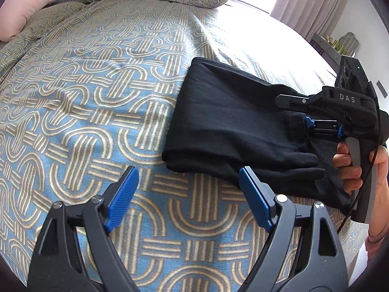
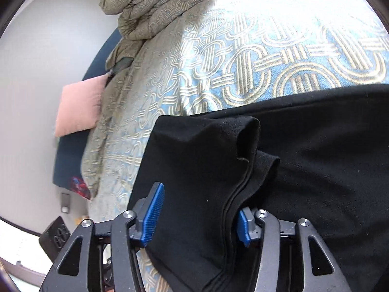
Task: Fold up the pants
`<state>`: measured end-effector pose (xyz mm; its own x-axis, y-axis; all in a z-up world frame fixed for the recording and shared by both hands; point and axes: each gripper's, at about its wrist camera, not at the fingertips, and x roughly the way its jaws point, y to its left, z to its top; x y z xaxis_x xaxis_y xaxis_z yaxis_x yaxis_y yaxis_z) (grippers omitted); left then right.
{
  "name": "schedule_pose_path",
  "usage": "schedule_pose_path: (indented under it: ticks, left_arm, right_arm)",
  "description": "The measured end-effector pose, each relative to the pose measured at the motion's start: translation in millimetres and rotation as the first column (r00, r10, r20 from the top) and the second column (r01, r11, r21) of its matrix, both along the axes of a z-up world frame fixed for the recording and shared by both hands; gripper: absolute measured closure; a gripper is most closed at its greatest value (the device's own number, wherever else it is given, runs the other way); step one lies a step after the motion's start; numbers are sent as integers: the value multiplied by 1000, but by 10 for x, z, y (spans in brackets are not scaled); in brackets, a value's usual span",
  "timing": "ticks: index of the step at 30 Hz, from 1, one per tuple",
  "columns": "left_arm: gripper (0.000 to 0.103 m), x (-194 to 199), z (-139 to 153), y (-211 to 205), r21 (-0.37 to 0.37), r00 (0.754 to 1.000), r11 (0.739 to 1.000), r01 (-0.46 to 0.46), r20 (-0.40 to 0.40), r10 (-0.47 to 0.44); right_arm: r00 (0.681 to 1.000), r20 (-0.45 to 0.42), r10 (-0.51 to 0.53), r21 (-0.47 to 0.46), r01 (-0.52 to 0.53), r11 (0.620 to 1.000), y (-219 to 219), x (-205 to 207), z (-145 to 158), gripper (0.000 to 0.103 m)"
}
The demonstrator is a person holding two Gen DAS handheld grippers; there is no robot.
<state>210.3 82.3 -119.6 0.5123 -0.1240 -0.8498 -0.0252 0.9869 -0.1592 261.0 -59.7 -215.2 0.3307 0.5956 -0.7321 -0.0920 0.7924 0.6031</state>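
Reading "DAS" on the right gripper (image 1: pixel 323 127), its wide-spread jaws straddling black pants (image 1: pixel 233 124); left gripper (image 1: pixel 187 185) gapes empty.

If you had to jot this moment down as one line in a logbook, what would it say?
task: fold pants | black pants: folded bundle on patterned bedspread | left gripper: open, empty | right gripper: open, fabric between fingers

patterned bedspread (image 1: pixel 97 97), pink pillow (image 2: pixel 77 107)
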Motion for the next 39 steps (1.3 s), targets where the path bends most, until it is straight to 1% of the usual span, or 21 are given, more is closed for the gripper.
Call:
schedule_pose_path:
  ticks: [1,2,4,5,6,7,9,10,13,16,19,22,24,27,31,34,36,39]
  left_arm:
    - [19,-1,-5,10,-5,1000,1000,-3,-1,3]
    - [19,-3,-10,17,-10,1000,1000,-4,-2,4]
    - [18,-13,-13,22,-15,1000,1000,-2,1,2]
    - [19,-17,-16,17,-13,1000,1000,-1,2,1]
    - [19,-21,-19,8,-10,1000,1000,2,2,-2]
    - [19,-20,-21,2,-6,1000,1000,4,2,-4]
    - [19,-26,-15,-8,-4,1000,1000,7,6,-7]
    - [19,-30,-8,-10,-6,1000,1000,10,10,-10]
    - [19,-36,12,-18,-10,1000,1000,25,14,-25]
    - [18,-62,26,-62,-7,999,999,47,17,-47]
    - [19,-82,31,-134,-2,997,997,81,15,-81]
    - [19,-101,45,-235,4,992,992,123,22,-123]
    - [19,-81,56,-305,29,991,991,133,28,-134]
    - [19,13,60,-321,70,994,993,99,40,-102]
    - [19,143,50,-237,76,999,997,21,47,-25]
    - [19,182,17,-191,135,999,991,-19,38,14]
    - [19,160,13,-166,190,998,981,-39,46,31]
    - [18,99,13,-128,223,998,974,-37,53,26]
  right_arm:
    - [1000,2,-4,-19,4,1000,10,9,14,61]
    - [1000,5,-12,-33,12,999,8,16,22,64]
    - [1000,-5,-13,-70,13,997,-1,32,22,79]
    - [1000,-10,-15,-84,14,996,-19,34,22,84]
    - [1000,-17,-23,-98,21,995,-27,46,16,96]
    - [999,-26,-38,-108,35,994,-48,54,11,97]
    - [997,-46,-58,-76,54,996,-106,51,15,97]
    - [997,-42,-65,-70,62,996,-113,47,44,98]
    - [998,22,-63,-80,65,995,-73,26,238,98]
    - [996,72,-44,-46,47,998,-32,5,493,98]
    - [992,122,-21,-37,26,999,37,-10,733,98]
    - [988,156,0,-35,5,999,130,-3,927,98]
    - [986,169,9,-41,-2,999,187,-4,1027,98]
    - [982,186,18,-44,-10,999,242,-18,1163,98]
    - [978,205,19,-43,-10,999,243,-112,1304,98]
    - [976,218,13,-40,-4,999,205,-165,1368,98]
    - [974,227,0,-38,9,999,143,-201,1396,98]
    - [972,232,-30,-30,38,999,-3,-249,1406,98]
